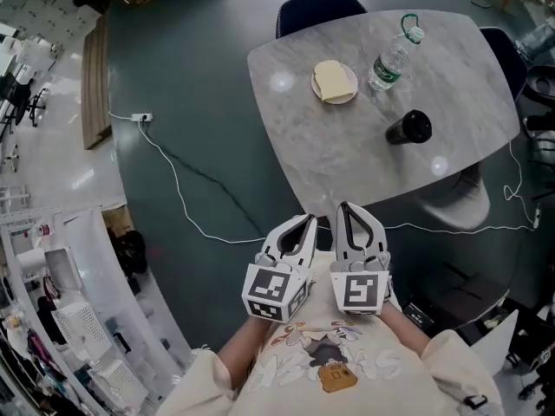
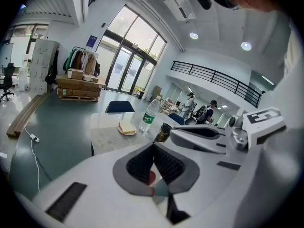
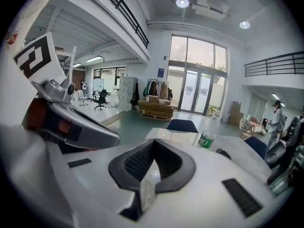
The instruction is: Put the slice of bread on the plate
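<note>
A pale slice of bread (image 1: 332, 80) lies on a small plate (image 1: 321, 95) at the far side of the grey marble table (image 1: 347, 154). The left gripper view shows the same bread (image 2: 127, 127) on its plate. My left gripper (image 1: 307, 221) and right gripper (image 1: 344, 208) are held side by side close to my chest, off the table's near edge and well short of the plate. Both are shut, jaws pressed together with nothing between them, as the left gripper (image 2: 153, 147) and right gripper (image 3: 154, 143) show in their own views.
A plastic water bottle (image 1: 392, 55) stands right of the plate, and a black cup (image 1: 409, 128) nearer me. Dark chairs (image 1: 319, 8) stand at the table's far side. A white cable (image 1: 186, 206) with a socket runs over the green floor. White furniture lines the left.
</note>
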{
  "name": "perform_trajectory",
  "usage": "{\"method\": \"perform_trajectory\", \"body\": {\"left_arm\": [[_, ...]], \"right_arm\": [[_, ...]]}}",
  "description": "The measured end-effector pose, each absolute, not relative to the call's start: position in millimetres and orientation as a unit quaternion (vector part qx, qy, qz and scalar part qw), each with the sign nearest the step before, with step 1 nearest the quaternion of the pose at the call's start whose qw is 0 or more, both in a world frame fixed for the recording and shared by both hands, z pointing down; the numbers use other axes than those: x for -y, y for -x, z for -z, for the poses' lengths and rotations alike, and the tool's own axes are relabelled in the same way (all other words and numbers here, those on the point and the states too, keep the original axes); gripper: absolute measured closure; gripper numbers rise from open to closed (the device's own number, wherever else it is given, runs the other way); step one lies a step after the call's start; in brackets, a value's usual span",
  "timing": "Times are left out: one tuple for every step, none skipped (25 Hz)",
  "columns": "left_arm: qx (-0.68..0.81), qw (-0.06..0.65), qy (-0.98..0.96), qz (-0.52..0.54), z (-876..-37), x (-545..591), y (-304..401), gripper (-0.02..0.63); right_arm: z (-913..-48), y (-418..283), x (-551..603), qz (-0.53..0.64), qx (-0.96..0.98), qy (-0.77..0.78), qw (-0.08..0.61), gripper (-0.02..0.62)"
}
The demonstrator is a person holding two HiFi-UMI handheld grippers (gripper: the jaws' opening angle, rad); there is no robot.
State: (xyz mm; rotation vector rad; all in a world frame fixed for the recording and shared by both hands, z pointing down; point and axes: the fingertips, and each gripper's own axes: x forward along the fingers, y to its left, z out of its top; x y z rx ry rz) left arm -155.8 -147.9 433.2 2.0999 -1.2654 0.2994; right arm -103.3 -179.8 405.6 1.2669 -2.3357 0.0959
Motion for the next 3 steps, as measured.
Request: {"method": "perform_trajectory", "body": {"left_arm": [[0.481,0.331,-0.804,-0.115,-434.0,136.9,163.8,0.596],[0.479,0.333,-0.804,-0.116,-435.9,125.8,171.9,0.596],[0.476,0.336,-0.804,-0.117,-438.3,114.7,179.8,0.595]], "right_arm": [[-402.5,109.9,168.4,-0.032,0.851,-0.467,0.238,0.591],[-400.1,116.3,156.8,-0.028,0.849,-0.470,0.239,0.591],[-397.9,122.7,145.0,-0.024,0.848,-0.473,0.240,0.591]]}}
